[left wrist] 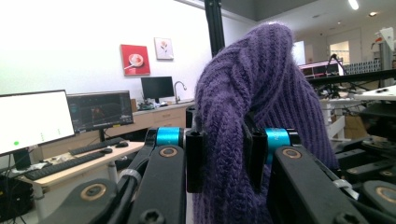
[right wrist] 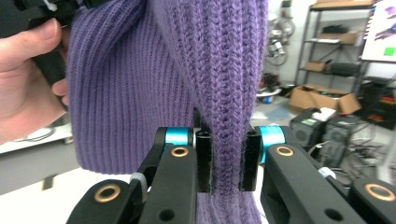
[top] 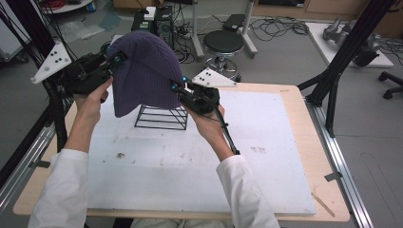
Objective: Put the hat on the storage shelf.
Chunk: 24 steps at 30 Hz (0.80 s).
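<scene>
A purple knit beanie (top: 142, 71) hangs in the air above a black wire stand (top: 161, 117) on the white board. My left gripper (top: 118, 61) is shut on the hat's left edge, and my right gripper (top: 177, 87) is shut on its right edge. In the left gripper view the knit fabric (left wrist: 254, 88) is pinched between the two black jaws of my left gripper (left wrist: 223, 161). The right gripper view shows a fold of the beanie (right wrist: 219, 70) clamped in my right gripper (right wrist: 227, 161), with the person's other hand (right wrist: 23, 79) at the left.
The white board (top: 199, 161) lies on a wooden table (top: 304, 123). A black frame post (top: 332, 80) stands at the table's right edge, another frame (top: 52, 104) at the left. A round stool (top: 223, 43) and cables lie on the floor beyond.
</scene>
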Each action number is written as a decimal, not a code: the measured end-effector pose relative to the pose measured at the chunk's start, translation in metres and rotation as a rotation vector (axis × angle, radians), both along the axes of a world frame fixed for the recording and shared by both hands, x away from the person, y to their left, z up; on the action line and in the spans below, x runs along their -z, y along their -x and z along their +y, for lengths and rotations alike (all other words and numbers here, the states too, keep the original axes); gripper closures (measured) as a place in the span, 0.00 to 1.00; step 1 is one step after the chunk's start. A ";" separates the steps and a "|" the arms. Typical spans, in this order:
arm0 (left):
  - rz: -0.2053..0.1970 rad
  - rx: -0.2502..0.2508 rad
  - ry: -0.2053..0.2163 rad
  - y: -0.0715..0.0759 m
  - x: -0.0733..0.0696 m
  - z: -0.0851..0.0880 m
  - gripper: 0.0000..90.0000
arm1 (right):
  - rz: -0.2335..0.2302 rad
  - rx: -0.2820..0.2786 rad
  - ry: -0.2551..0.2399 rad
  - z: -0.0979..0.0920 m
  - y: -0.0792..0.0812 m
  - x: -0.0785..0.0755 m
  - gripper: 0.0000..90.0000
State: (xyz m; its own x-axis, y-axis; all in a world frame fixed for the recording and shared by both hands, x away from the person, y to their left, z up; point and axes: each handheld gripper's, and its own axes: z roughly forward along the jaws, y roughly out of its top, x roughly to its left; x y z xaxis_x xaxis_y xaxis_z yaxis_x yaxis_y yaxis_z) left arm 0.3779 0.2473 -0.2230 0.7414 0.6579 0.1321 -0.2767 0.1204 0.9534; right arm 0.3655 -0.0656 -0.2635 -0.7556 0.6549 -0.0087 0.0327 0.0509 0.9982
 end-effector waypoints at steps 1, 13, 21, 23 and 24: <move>-0.003 -0.006 -0.005 -0.002 -0.002 0.000 0.85 | -0.007 0.016 -0.002 0.001 0.000 -0.002 0.91; -0.042 -0.072 -0.030 -0.021 -0.010 -0.003 0.85 | -0.025 0.121 0.011 0.013 -0.011 -0.009 0.91; -0.041 -0.120 -0.018 -0.031 -0.010 -0.012 0.83 | -0.029 0.196 0.027 0.019 -0.023 -0.008 0.91; -0.044 -0.124 -0.027 -0.034 -0.010 -0.014 0.83 | -0.032 0.213 0.021 0.019 -0.025 -0.007 0.91; -0.044 -0.127 -0.029 -0.035 -0.010 -0.015 0.83 | -0.032 0.213 0.021 0.019 -0.025 -0.007 0.91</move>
